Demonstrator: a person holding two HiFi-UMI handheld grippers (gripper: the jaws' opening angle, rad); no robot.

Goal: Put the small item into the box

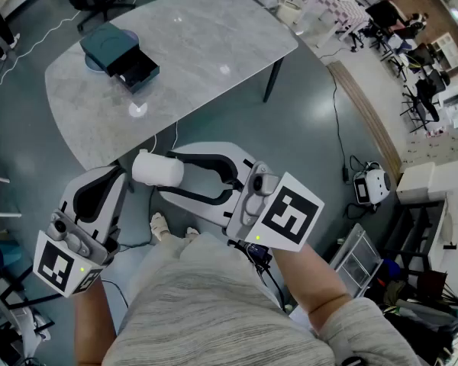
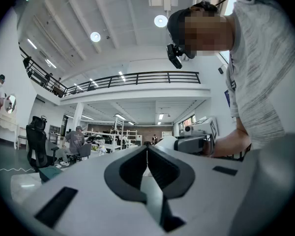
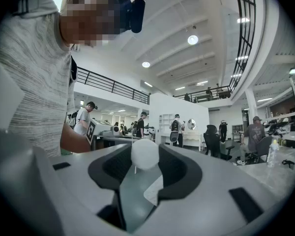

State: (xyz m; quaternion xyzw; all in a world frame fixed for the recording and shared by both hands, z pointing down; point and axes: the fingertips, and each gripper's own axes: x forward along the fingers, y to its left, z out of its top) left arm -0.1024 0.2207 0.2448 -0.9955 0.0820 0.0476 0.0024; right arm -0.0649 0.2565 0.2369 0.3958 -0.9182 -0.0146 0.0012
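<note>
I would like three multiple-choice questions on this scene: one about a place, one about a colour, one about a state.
1. Where does the box stand? A. on the table B. on the floor C. on a chair
2. What colour is the small item? A. red B. white C. black
3. How do the jaws of the left gripper stand? A. wide apart B. together, empty C. shut on a cup
Answers: A, the head view shows it there; B, white in the right gripper; B, they meet, nothing between.

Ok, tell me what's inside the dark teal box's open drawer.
The pulled-out black drawer of the dark teal square box shows only bare dark floor; its rear, inside the box, is hidden.
</note>
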